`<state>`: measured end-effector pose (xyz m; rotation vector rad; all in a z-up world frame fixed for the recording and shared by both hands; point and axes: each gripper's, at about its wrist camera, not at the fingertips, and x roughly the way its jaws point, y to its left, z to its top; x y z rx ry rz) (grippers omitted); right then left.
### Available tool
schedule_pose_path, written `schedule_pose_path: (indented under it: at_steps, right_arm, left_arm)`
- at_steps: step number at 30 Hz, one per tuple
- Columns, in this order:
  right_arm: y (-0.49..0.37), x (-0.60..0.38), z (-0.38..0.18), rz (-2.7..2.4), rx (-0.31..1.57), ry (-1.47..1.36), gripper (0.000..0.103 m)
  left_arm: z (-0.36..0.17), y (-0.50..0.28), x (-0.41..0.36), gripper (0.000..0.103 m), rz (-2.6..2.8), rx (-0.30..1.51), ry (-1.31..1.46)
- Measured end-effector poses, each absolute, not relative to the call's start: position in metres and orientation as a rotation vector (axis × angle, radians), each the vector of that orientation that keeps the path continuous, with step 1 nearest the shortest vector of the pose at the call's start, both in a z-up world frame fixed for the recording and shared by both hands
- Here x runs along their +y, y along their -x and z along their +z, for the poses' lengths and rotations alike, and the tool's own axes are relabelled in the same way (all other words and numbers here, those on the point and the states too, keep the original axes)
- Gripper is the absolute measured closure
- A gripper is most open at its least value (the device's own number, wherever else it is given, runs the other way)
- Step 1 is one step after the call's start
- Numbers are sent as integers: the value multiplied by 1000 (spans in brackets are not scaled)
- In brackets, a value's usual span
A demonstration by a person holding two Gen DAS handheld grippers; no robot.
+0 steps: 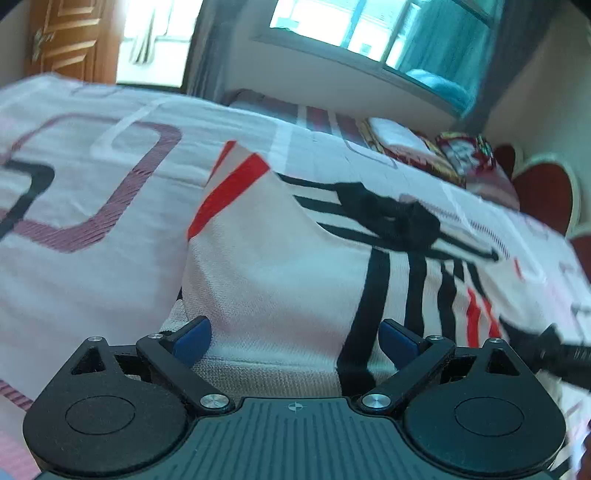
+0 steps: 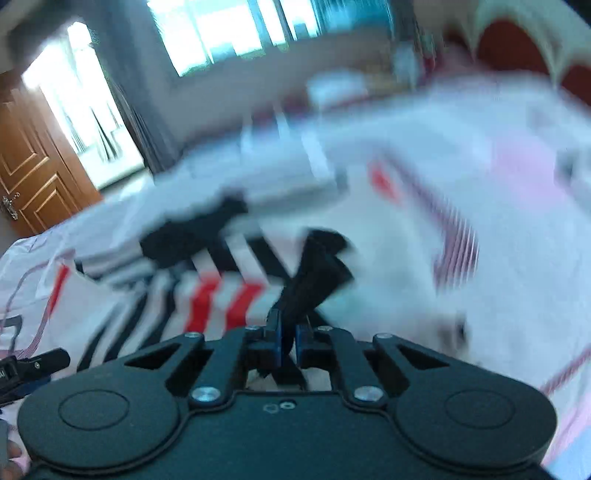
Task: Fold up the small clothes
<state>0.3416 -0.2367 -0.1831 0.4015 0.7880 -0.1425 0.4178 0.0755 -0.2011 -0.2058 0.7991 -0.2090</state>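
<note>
A white knitted garment point(image 1: 277, 266) with black and red stripes and a black collar point(image 1: 391, 218) lies spread on the bed. My left gripper point(image 1: 295, 336) stands open low over its near edge, its blue pads point(image 1: 192, 339) wide apart with cloth lying between them and not pressed. In the blurred right wrist view, my right gripper point(image 2: 290, 332) is shut on a black strip point(image 2: 317, 266) of the same garment point(image 2: 207, 295), which rises from the jaws. The right gripper shows as a dark shape point(image 1: 554, 350) at the right edge of the left wrist view.
The bed sheet point(image 1: 92, 184) is white with purple, pink and black line patterns. Red and white bundles point(image 1: 424, 151) lie near the red headboard point(image 1: 543, 195). A wooden door point(image 2: 33, 173) and a bright window point(image 1: 369, 33) stand beyond the bed.
</note>
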Motion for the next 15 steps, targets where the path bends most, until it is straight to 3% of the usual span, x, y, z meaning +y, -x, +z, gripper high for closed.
schedule_pose_path:
  at_steps: [2, 4, 9, 15]
  right_arm:
    - [-342, -244, -189, -138, 793, -442, 83]
    - [-342, -250, -187, -130, 774, -469, 79]
    - [-346, -247, -185, -99, 779, -410, 95]
    - [-352, -229, -150, -37, 650, -194, 96]
  left_arm:
    - [-200, -418, 76, 7, -209, 802, 198]
    - [-197, -421, 81, 7, -201, 806, 238]
    - [-189, -432, 85, 7, -165, 790, 278]
    - [-178, -468, 94, 7, -85, 755, 221]
